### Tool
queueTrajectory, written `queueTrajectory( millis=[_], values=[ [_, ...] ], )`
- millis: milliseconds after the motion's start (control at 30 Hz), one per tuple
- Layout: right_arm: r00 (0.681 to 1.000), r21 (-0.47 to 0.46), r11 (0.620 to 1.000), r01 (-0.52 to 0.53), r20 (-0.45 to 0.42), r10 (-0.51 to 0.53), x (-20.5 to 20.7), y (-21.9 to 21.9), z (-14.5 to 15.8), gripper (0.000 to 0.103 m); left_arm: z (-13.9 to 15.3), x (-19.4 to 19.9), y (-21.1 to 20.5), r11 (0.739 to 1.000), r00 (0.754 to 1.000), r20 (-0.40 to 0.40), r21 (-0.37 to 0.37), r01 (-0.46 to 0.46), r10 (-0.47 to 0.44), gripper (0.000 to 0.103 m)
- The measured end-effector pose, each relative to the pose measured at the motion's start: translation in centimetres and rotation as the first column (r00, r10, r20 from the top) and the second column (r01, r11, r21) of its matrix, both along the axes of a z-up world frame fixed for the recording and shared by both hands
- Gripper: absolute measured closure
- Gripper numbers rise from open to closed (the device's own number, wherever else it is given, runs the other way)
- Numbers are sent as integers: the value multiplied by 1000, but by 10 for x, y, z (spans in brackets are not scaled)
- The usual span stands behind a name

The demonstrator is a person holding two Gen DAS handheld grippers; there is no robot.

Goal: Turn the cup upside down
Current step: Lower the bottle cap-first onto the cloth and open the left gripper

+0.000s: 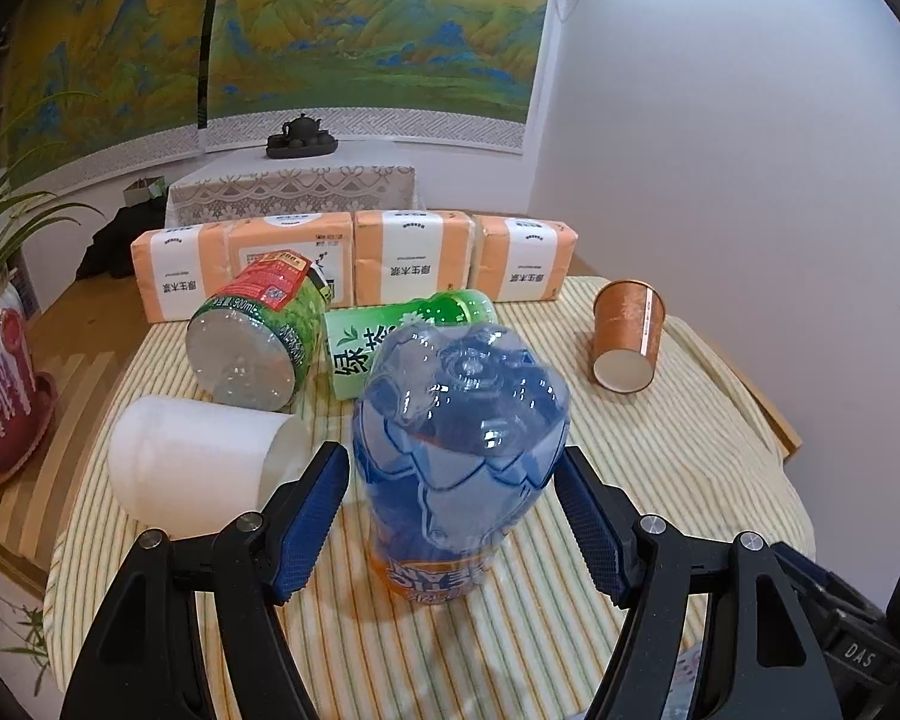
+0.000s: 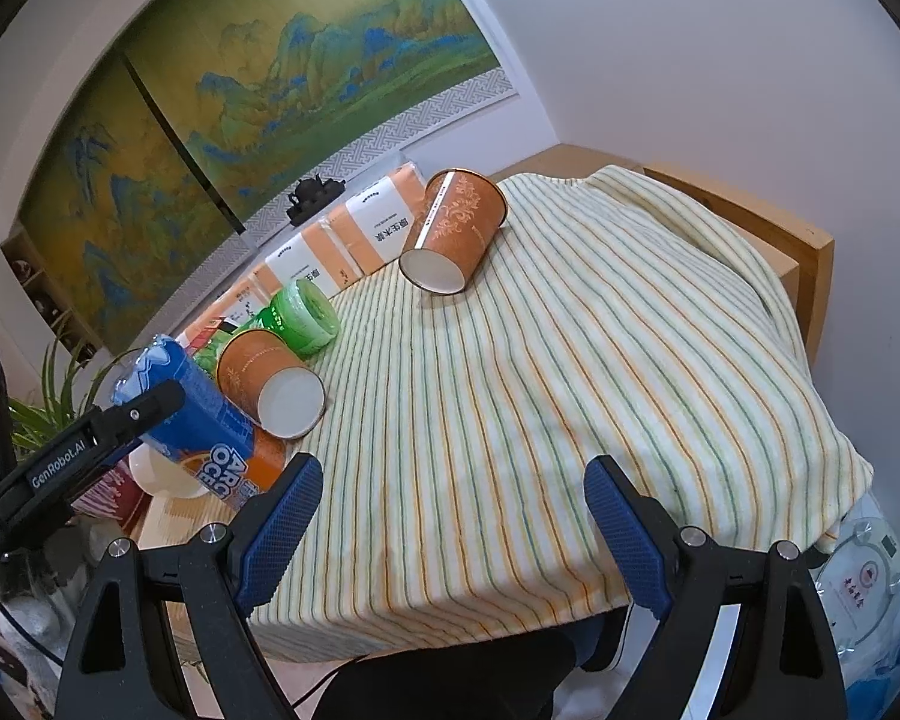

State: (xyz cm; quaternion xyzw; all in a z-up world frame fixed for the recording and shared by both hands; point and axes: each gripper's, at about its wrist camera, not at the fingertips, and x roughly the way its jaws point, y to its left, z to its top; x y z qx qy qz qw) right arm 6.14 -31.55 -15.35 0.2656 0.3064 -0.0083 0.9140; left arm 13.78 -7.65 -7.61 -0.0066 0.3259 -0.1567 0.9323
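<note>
The orange cup [image 2: 453, 231] lies on its side, well ahead of the wide-open right gripper [image 2: 453, 531]; the left gripper [image 1: 453, 516] straddles a bottle [image 1: 459, 450], wide too.

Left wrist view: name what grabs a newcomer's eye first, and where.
A blue bottle fills the centre, standing between the open left gripper fingers. Behind it two green bottles lie on the striped cloth. An orange cup sits far right, before a row of tissue packs.

Orange patterned cup [image 2: 453, 231] on a cream cloth [image 2: 600, 360] striped green and orange.
</note>
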Motion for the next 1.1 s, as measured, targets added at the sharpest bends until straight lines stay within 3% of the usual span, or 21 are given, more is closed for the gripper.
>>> queueTrajectory(
  millis=[267, 500, 600, 1100],
  values=[
    [1000, -70, 997, -18, 24, 20, 8, 19, 13, 17, -1, -6, 4, 1000, 999, 35, 15, 0, -1, 15],
    [998, -112, 993, -32, 41, 37, 11, 34, 25, 16, 3, -17, 12, 1000, 999, 52, 9, -2, 1, 14],
    [998, -127, 991, -28, 52, 35, 10, 37, 32, 16, 7, -24, 17, 1000, 998, 69, 5, -5, 5, 6],
    [994, -170, 985, -39, 92, 56, -3, 58, 53, 12, 19, -59, 46, 999, 994, 104, -17, -45, 46, 6]
  ],
)
